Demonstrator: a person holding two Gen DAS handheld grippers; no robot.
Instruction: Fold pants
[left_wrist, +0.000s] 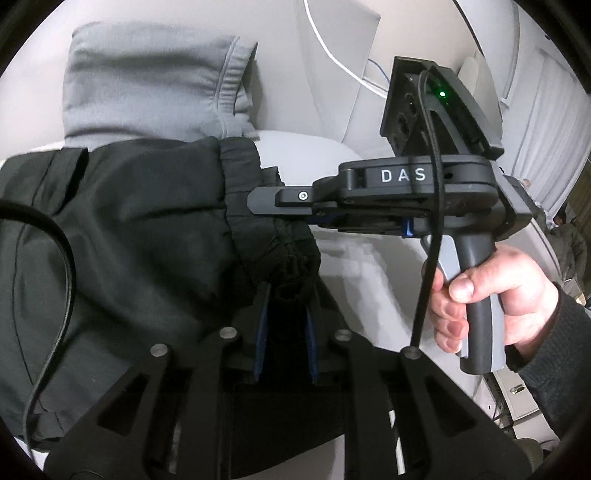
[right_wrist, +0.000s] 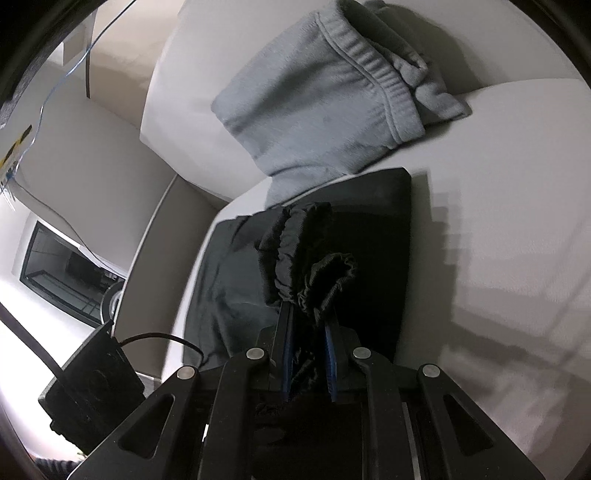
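Note:
Black pants lie across the white table, with their gathered elastic end lifted off it. My left gripper is shut on that bunched elastic edge. My right gripper enters from the right in the left wrist view, held by a hand, and is shut on the same elastic edge just above. In the right wrist view the right gripper pinches the ruffled black elastic, and the rest of the pants lies flat behind it.
Folded grey sweatpants lie at the far side of the table, just beyond the black pants; they also show in the right wrist view. A black cable crosses the pants at left. The table edge drops off at left.

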